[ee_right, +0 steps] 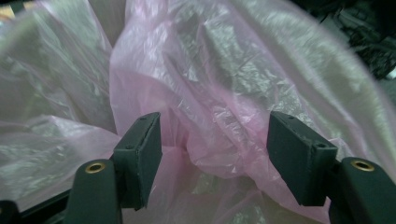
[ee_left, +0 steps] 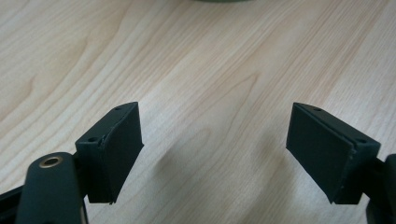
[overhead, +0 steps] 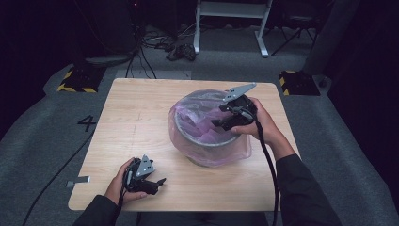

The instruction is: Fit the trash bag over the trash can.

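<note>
A round grey bin (overhead: 195,141) stands on the wooden table (overhead: 131,117), right of its middle, lined with a thin pink plastic bag (overhead: 200,109) that hangs over its rim. My right gripper (overhead: 220,123) reaches over the bin's right rim into the bag. In the right gripper view its jaws (ee_right: 215,128) stand open, with a crumpled fold of the pink bag (ee_right: 205,93) between and behind them and neither pad pressing on it. My left gripper (overhead: 160,182) lies low near the table's front left. Its jaws (ee_left: 215,119) are wide open over bare wood (ee_left: 205,60).
Two yellow-and-black striped blocks (overhead: 77,80) (overhead: 299,81) sit on the grey floor beyond the table's far corners. A white frame (overhead: 230,23) and loose cables (overhead: 181,52) lie farther back. A "4" (overhead: 87,122) marks the floor at left. The right gripper's cable (overhead: 269,165) trails over the front edge.
</note>
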### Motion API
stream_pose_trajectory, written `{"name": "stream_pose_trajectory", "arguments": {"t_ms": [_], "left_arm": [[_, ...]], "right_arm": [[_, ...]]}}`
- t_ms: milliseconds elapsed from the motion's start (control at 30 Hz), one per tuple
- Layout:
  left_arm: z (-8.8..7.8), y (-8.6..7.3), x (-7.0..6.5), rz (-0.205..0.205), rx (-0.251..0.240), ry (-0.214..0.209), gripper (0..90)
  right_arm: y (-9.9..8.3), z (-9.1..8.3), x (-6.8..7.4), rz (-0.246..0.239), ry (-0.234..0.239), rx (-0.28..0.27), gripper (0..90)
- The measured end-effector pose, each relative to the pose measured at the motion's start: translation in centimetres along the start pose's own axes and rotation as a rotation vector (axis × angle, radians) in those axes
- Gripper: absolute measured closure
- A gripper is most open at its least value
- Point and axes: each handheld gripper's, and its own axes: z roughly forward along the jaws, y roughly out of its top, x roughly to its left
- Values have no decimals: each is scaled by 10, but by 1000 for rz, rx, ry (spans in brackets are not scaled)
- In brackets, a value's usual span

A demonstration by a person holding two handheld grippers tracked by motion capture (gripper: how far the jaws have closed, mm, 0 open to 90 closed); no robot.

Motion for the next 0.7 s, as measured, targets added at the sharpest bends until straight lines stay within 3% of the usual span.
{"name": "stream_pose_trajectory", "arguments": {"t_ms": [100, 300, 400, 700], "left_arm": [[3, -3, 2, -13, 14, -7, 180], [4, -7, 5, -27, -13, -17, 167], [6, -10, 11, -78, -21, -59, 158], [7, -9, 12, -83, -14, -56, 148]], "right_arm": [[0, 8, 0, 0, 4, 61, 352], [1, 21, -2, 11, 11, 138, 334], [2, 23, -2, 15, 11, 148, 332], [4, 26, 1, 10, -16, 201, 303]]}}
